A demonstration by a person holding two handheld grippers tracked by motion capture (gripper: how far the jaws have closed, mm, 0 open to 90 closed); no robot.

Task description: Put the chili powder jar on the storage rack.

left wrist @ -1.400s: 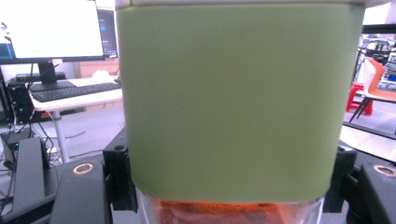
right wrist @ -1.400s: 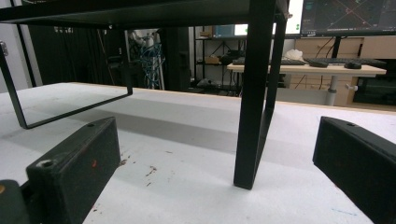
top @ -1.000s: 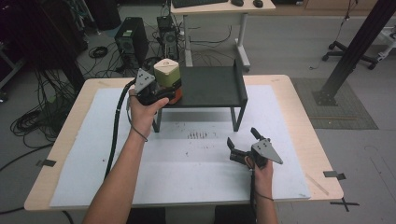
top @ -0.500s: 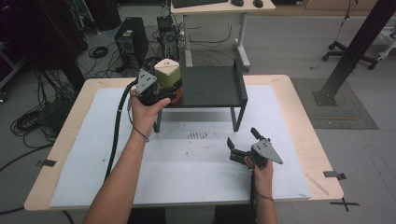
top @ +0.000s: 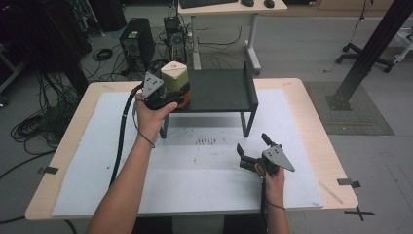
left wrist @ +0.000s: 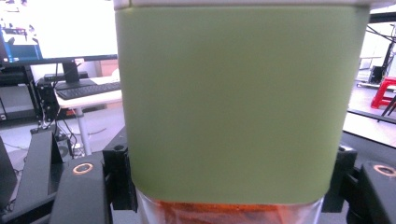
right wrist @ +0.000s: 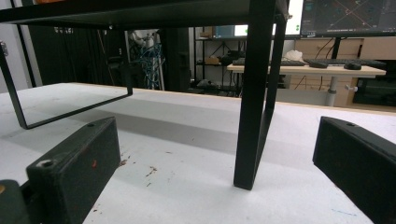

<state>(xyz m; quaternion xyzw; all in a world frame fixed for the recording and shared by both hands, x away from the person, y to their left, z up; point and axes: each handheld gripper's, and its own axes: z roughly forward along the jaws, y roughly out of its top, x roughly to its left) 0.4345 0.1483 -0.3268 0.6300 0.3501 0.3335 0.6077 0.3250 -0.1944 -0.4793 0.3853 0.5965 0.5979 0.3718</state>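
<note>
The jar (top: 175, 83) is a squarish container with rounded corners, its upper part a wide pale green band (left wrist: 238, 102) under a cream-coloured top. Below the band the body is clear, and orange-red contents (left wrist: 224, 212) show through it. It stands upright at the left end of the black shelf (top: 219, 90), clamped between the left gripper's (top: 168, 97) fingers (left wrist: 84, 191), which press on its lower sides; the green part rises well above the fingers.

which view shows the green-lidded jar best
The high view: the jar shows whole, held by the left tool at the black shelf's left end. The left gripper view is too close: just green lid and orange contents.
</note>
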